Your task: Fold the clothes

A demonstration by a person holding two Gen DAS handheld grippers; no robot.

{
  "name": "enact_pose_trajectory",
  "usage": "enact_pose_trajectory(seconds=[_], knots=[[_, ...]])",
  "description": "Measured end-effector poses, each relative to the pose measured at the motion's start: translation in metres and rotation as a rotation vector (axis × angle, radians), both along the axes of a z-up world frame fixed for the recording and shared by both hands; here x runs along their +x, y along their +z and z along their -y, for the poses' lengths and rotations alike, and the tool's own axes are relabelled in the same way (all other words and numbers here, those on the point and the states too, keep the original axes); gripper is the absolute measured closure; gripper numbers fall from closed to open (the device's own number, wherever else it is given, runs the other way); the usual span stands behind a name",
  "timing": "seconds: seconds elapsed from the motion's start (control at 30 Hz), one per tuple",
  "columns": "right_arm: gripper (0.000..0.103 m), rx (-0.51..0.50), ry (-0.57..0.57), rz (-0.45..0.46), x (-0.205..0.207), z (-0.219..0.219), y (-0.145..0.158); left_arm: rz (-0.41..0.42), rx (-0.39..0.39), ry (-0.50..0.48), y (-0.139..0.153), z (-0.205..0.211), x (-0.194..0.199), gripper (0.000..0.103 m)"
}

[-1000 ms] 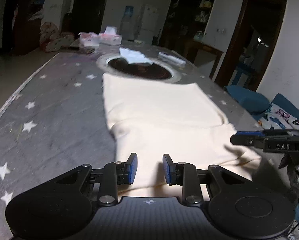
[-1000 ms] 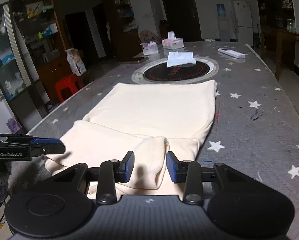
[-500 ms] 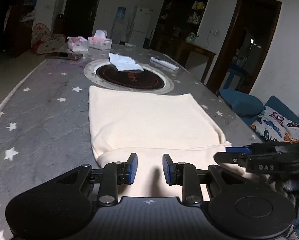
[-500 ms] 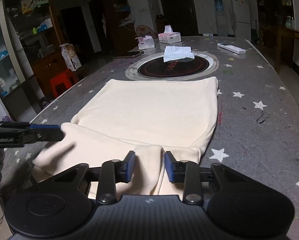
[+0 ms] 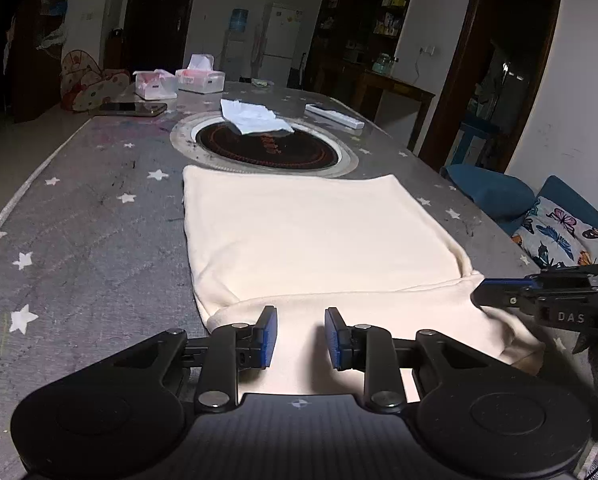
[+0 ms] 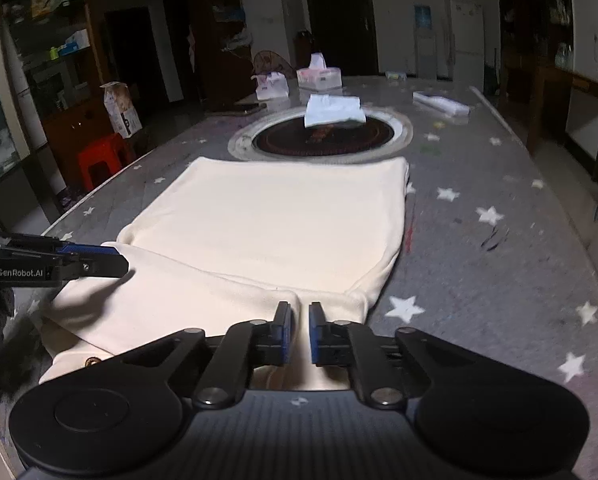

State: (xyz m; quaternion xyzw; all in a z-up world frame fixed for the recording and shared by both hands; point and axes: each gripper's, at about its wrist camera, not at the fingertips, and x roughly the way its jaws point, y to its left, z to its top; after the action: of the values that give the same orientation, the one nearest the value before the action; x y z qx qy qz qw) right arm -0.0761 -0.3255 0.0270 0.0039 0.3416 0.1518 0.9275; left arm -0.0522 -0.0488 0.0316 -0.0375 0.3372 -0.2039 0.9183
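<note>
A cream garment (image 5: 307,236) lies flat on the grey star-patterned table (image 5: 79,248), its near end folded over into a thick band. It also shows in the right wrist view (image 6: 271,220). My left gripper (image 5: 298,336) is open, low over the near folded edge, with nothing between its jaws. My right gripper (image 6: 299,332) has its jaws nearly closed around a ridge of the cream fabric at the near right corner. Each gripper shows from the side in the other view: the right (image 5: 539,296) and the left (image 6: 59,264).
A round dark hotplate (image 5: 265,148) sits in the table beyond the garment, with a white cloth (image 5: 255,116) on it. Tissue boxes (image 5: 199,78), a phone (image 5: 133,109) and a white remote (image 5: 335,116) lie farther back. Blue seats (image 5: 495,196) stand right of the table.
Both grippers have dropped lower and drawn nearer to the garment's near folded edge. The right jaws have narrowed onto a fabric ridge. The left jaws stay open.
</note>
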Motion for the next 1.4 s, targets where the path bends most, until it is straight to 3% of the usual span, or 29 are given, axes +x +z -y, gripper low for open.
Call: enact_pose_trajectory(seconds=[0.23,0.37,0.57,0.83,1.1,1.3,1.33,1.4], knots=[[0.092,-0.029,0.127,0.033,-0.029,-0.015,0.009,0.022,0.013,-0.096,0.006,0.019,-0.021,0.074],[0.092,-0.045,0.144,-0.013,-0.032,-0.020,-0.006,-0.002,0.054,-0.109,-0.004,0.023,-0.027,0.074],[0.092,-0.054,0.148,0.003,-0.039,-0.016,-0.001,0.020,0.076,-0.116,0.001,0.008,-0.047,0.070],[0.091,-0.112,0.187,0.013,-0.044,-0.019,0.000,0.111,0.244,-0.228,0.004,0.009,-0.092,0.066],[0.073,-0.214,0.254,0.035,-0.070,-0.015,0.011,0.270,0.428,-0.374,-0.009,0.036,-0.122,0.062],[0.056,-0.366,0.334,0.084,-0.092,-0.019,0.008,0.313,0.437,-0.398,-0.016,0.048,-0.116,0.062],[0.055,-0.390,0.350,0.093,-0.095,-0.021,0.006,0.320,0.431,-0.402,-0.016,0.048,-0.116,0.064],[0.053,-0.438,0.383,0.111,-0.100,-0.024,0.001,0.326,0.416,-0.403,-0.014,0.048,-0.114,0.081]])
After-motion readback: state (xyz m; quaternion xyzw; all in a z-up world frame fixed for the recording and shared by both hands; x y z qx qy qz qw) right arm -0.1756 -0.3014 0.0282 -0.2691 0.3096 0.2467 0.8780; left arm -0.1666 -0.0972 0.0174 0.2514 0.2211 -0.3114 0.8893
